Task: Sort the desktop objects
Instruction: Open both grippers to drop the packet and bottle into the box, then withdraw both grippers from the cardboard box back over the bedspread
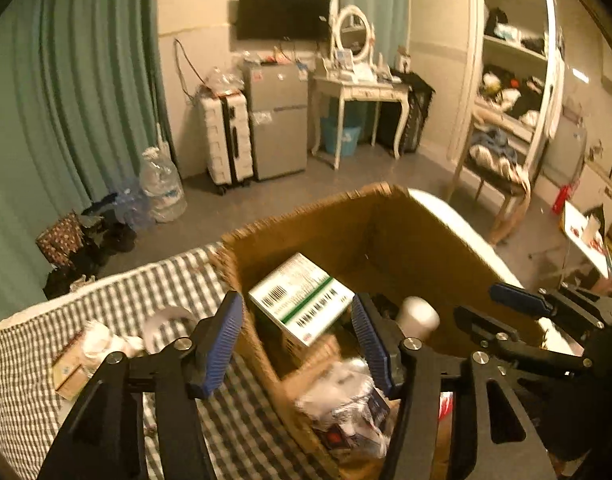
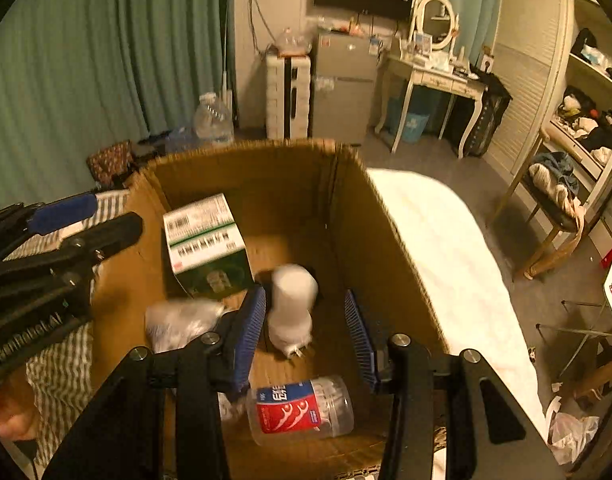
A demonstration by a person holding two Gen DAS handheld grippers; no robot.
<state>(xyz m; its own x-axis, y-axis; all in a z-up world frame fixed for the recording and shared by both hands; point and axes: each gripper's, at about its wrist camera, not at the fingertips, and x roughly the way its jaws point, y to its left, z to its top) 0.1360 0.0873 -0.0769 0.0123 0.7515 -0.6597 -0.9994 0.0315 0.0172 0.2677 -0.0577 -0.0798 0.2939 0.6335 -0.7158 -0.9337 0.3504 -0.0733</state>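
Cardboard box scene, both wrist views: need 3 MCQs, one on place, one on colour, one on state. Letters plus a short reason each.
1. Where is the green-and-white carton?
A. on the checked bedcover
B. inside the cardboard box
C. on the floor

2. What colour is the label on the clear plastic jar?
A. red
B. yellow
C. black

3. How does the right tool stand?
A. shut on the jar
B. shut on the carton
C. open, holding nothing

Answers:
1. B, the carton sits against the box's inner left wall.
2. A, a red label wraps the jar lying on the box floor.
3. C, its blue pads stand apart, with the white bottle beyond them untouched.
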